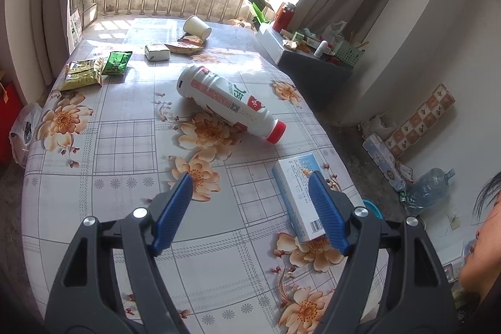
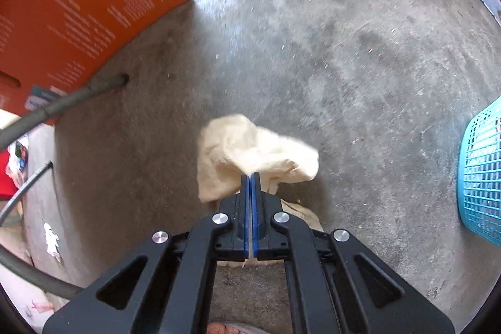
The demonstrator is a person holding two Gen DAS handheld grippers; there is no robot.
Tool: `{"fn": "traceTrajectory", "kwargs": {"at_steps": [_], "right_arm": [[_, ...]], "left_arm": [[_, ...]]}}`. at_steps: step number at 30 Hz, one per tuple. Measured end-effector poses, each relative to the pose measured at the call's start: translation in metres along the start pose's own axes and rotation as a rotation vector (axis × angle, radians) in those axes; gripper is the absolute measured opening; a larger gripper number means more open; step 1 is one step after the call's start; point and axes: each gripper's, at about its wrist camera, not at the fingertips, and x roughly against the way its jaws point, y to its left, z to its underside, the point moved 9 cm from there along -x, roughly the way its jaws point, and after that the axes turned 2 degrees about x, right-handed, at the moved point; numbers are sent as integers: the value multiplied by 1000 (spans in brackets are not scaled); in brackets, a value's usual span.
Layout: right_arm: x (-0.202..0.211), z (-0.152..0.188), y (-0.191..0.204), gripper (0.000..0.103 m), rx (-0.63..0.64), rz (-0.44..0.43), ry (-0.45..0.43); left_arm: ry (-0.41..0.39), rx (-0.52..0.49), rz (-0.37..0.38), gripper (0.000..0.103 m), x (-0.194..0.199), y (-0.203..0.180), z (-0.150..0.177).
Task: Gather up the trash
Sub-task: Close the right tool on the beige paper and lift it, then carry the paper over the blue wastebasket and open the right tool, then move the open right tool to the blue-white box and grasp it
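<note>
The right hand-held gripper is pointing steeply down at a grey concrete floor, its blue pads pressed together and pinching a crumpled cream-coloured tissue. The tissue is bunching out beyond the fingertips and hanging above the floor. At the right edge of this view a turquoise mesh basket is standing on the floor, well apart from the tissue. An orange carton is filling the far left corner, with grey metal legs crossing in front of it.

The left hand-held gripper is hanging over the counter, which is wearing a flowered, checked cloth; its jaws are standing spread with nothing between them. Just beside its right finger a pale blue box is lying flat near the counter's right edge. Farther off, near the middle, a white bottle with a red cap is lying on its side. Toward the far left two green snack packets are lying next to each other. Farther still a small white carton, a flattened wrapper and a tipped paper cup are sitting close together by the barred window.
</note>
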Motion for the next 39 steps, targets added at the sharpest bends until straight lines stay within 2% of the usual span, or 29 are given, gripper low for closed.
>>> {"fn": "traceTrajectory", "kwargs": {"at_steps": [4,9,12,14,17,19,21,23,26,28,29,30,36,39], "right_arm": [[86,-26,-23,1,-67,-85,-139],[204,-44,-53,1,-141,-139,-324],[262,-49,-96,1,-203,-138,-415],[289,-47,-135,1,-259,-116,-446],[296,-34,-193,1,-379,-76,-425],[283,-18,-229,2,-460,-8,-377],[265,0,-254,2,-525,23,-325],[253,17,-268,2,-559,100,-295],[246,39,-279,5,-622,139,-254],[248,50,-279,27,-650,146,-233],[253,55,-279,52,-661,156,-235],[264,58,-278,58,-665,165,-258],[343,62,-251,59,-591,167,-372],[395,57,-211,59,-513,128,-462]], "left_arm": [[-22,1,31,72,10,-3,4],[-60,16,84,72,20,-7,11],[-71,41,122,72,23,-8,17],[-75,50,143,72,24,-9,21],[-81,51,165,72,27,-10,28],[-91,45,164,72,30,-9,30],[-103,38,165,72,34,-7,30],[-110,37,165,72,40,-5,31],[-117,35,163,72,47,0,34],[-120,23,148,72,51,2,38],[-121,16,141,72,53,3,40],[-120,9,132,72,55,4,43],[-145,-5,111,72,76,17,57],[-144,3,105,72,82,26,66]]}}
